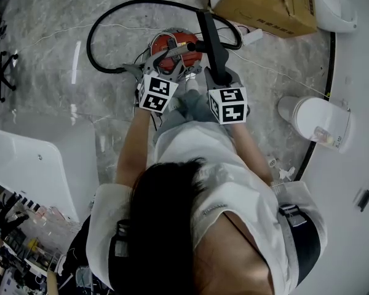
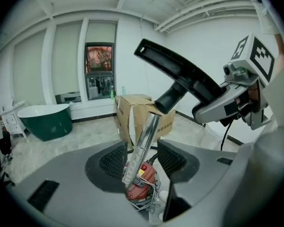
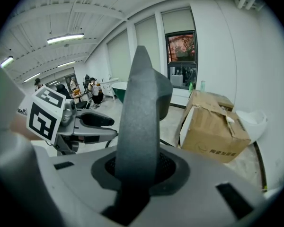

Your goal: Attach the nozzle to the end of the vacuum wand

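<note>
A silver metal wand [image 2: 144,136] rises tilted from the red vacuum body [image 1: 172,45] and passes between the jaws of my left gripper [image 2: 143,160]. The jaws stand open, with a gap between the tube and the right pad [image 2: 173,157]. My right gripper [image 3: 139,167] is shut on the black floor nozzle [image 3: 139,122]. In the left gripper view the nozzle [image 2: 180,74] hangs above the wand, its round socket just off the wand's open top end. In the head view the left gripper [image 1: 168,64] and right gripper [image 1: 218,74] sit side by side over the vacuum.
A black hose [image 1: 95,42] loops on the marble floor left of the vacuum. A cardboard box [image 1: 267,5] stands behind it. A white round fixture [image 1: 317,118] is at the right and a white panel [image 1: 37,165] at the left. A green bathtub [image 2: 45,119] stands far off.
</note>
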`<state>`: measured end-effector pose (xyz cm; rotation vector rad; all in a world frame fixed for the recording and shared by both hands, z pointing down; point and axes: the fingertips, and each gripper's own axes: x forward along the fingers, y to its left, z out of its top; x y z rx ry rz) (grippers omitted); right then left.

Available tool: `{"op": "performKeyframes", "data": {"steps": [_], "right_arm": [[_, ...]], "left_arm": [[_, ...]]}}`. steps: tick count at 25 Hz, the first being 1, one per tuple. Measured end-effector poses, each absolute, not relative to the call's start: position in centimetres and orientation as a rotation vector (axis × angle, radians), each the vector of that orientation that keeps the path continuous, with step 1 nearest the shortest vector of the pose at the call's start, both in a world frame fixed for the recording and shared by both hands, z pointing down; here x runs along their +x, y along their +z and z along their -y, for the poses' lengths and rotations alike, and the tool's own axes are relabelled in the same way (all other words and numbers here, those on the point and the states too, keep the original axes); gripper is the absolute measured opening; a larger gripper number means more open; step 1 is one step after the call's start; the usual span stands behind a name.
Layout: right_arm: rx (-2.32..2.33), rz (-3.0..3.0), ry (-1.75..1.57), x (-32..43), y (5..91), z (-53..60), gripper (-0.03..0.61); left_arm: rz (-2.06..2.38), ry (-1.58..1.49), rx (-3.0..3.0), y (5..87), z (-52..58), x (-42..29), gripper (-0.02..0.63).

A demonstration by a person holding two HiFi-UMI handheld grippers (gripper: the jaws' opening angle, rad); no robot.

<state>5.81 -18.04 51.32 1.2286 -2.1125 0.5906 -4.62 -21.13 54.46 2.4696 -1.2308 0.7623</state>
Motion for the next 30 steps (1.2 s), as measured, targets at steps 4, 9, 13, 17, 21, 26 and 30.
{"op": "performKeyframes", "data": {"steps": [4, 9, 13, 17, 21, 26, 30], "right_arm": [[1.213, 2.121, 0.593, 6.0, 51.4, 18.2, 0.097], [1.177, 2.123, 0.589, 5.8, 51.5, 18.4, 0.097], [1.154, 2.114, 0.575, 6.0, 51.8, 18.5, 0.097], [1.132, 2.099, 0.540, 6.4, 52.0, 18.5, 0.097], [1.125, 2.100, 0.540, 6.4, 51.9, 18.8, 0.097], [1.098, 2.108, 0.533, 6.5, 52.1, 19.0, 0.097], [1.078, 2.105, 0.533, 6.6, 52.4, 19.1, 0.097]], "left_arm": [[1.143, 0.809, 2.508, 55.9, 21.1, -3.9, 0.231], [1.080, 0.826, 2.480, 58.3, 21.8, -3.7, 0.275], [1.021, 0.969, 2.499, 60.7, 22.3, -3.4, 0.281], [0.999, 0.964, 2.482, 61.6, 23.0, -2.8, 0.281], [0.965, 0.978, 2.487, 62.2, 23.5, -2.3, 0.281], [0.946, 0.973, 2.476, 62.9, 24.0, -1.8, 0.279], [0.944, 0.991, 2.473, 63.6, 24.0, -1.5, 0.270]]}}
